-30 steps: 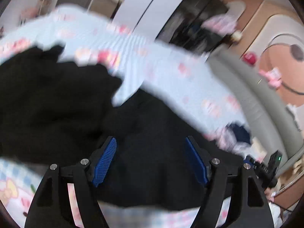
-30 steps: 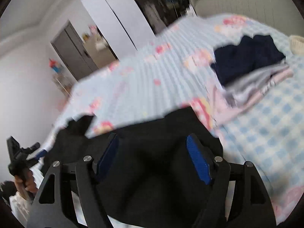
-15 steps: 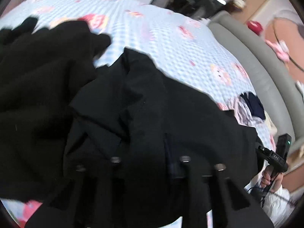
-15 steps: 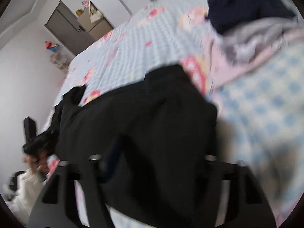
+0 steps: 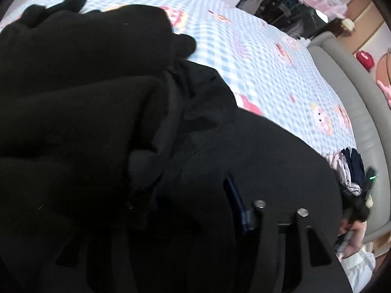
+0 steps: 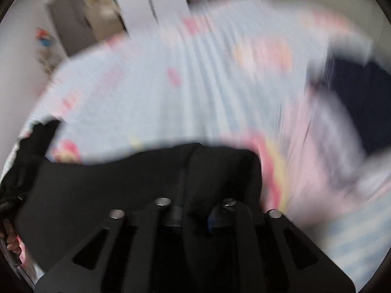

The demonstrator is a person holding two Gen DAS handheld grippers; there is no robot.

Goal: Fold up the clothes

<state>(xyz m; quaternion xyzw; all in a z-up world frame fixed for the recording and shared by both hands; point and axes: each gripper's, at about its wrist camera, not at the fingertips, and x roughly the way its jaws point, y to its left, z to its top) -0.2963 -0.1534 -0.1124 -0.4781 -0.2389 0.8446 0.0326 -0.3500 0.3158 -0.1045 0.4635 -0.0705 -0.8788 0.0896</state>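
A black garment point(image 5: 97, 97) lies crumpled on the blue checked bedsheet point(image 5: 268, 56) and fills most of the left wrist view, heaped thick on the left. My left gripper point(image 5: 193, 195) sits low in the cloth. Its right blue pad point(image 5: 235, 205) shows well off centre, its left finger is buried under fabric, and the jaws stand apart. In the blurred right wrist view my right gripper point(image 6: 193, 190) is shut on a raised fold of the black garment point(image 6: 110, 183), over the bedsheet point(image 6: 171, 73).
A small pile of navy, grey and pink clothes point(image 5: 347, 168) lies near the padded grey bed frame point(image 5: 361, 112); it also shows as a blurred pile of clothes point(image 6: 354, 102) at the right. A hand point(image 5: 352, 229) holds the other gripper at the bed's edge. Wardrobe doors stand beyond the bed.
Both grippers stood open above the garment a second ago. The right one has closed on a fold of it. The left one narrowed half a second ago and now stands wider, deeper in cloth.
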